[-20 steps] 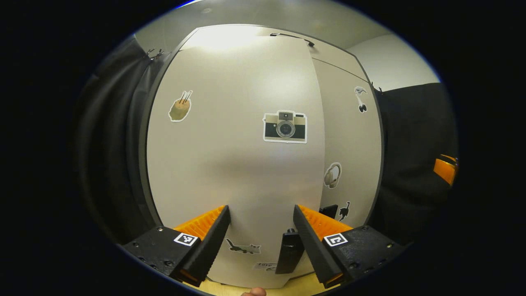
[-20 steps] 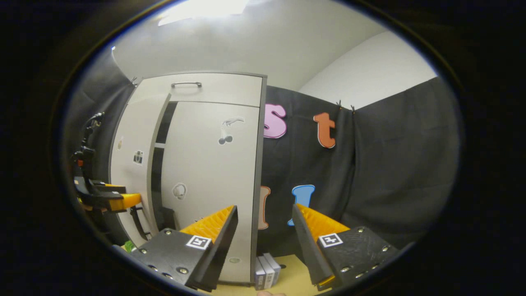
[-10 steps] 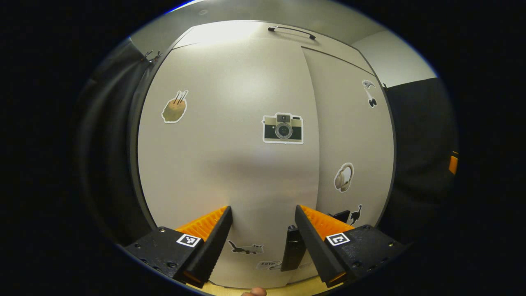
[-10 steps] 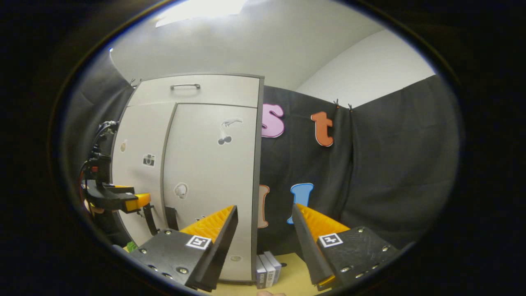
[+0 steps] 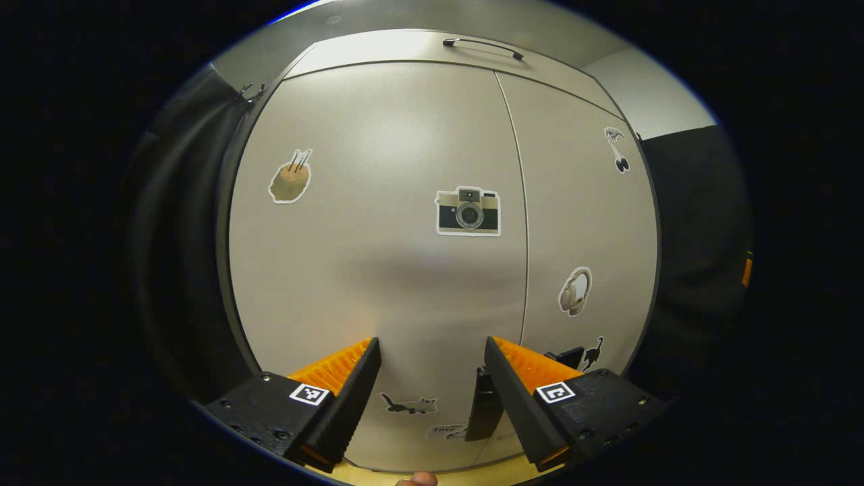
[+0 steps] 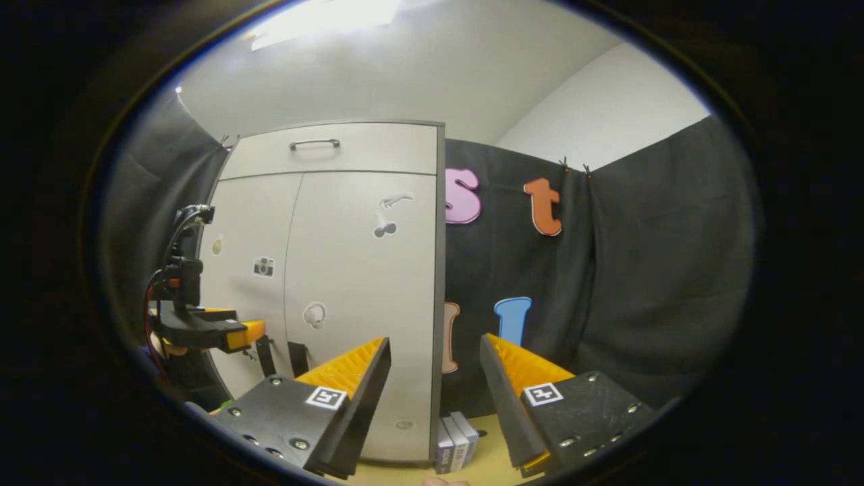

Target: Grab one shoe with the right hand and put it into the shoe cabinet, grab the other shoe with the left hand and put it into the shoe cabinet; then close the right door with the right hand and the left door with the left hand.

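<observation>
A pale shoe cabinet [image 5: 378, 223] stands with its left door [image 5: 364, 270] and right door [image 5: 580, 223] both flush and shut, so any shoes inside are hidden. The left tool [image 5: 432, 368], fingers apart and empty, sits close against the left door, whose dark handle [image 5: 482, 412] shows at five o'clock. The right tool [image 6: 432, 371], also apart and empty, hangs back from the cabinet, which lies at ten o'clock. The doors look like stiff, smooth panels; a flat push near the handle edge should serve.
</observation>
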{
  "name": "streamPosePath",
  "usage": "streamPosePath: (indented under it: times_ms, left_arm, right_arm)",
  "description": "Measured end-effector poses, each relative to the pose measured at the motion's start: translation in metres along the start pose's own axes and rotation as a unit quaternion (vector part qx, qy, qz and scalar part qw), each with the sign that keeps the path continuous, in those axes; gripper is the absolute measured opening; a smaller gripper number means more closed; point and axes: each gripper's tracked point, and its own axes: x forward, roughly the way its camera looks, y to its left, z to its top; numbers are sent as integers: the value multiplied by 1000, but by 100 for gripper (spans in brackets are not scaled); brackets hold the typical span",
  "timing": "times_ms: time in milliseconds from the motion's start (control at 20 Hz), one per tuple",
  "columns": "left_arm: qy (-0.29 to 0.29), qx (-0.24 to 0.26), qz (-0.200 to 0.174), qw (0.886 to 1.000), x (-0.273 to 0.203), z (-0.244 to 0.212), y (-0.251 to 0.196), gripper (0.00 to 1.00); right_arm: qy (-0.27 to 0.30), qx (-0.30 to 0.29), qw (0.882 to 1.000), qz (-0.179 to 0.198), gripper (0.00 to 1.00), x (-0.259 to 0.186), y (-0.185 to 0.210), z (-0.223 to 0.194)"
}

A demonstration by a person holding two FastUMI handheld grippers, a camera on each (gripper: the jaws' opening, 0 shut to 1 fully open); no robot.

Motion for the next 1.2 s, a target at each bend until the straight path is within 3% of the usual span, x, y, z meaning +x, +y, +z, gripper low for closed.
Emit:
streamPosePath:
  times_ms: [350, 650, 1200]
  left_arm:
    - [-56, 21, -18, 998, -75, 54, -23, 95]
    - [-104, 9, -41, 994, -121, 91, -43, 96]
    - [-120, 17, -64, 991, -147, 99, -73, 96]
  right_arm:
    - [-3, 23, 999, 26, 80, -14, 16, 14]
    - [-1, 27, 999, 28, 80, -38, 13, 19]
    - [4, 39, 999, 29, 80, -78, 7, 25]
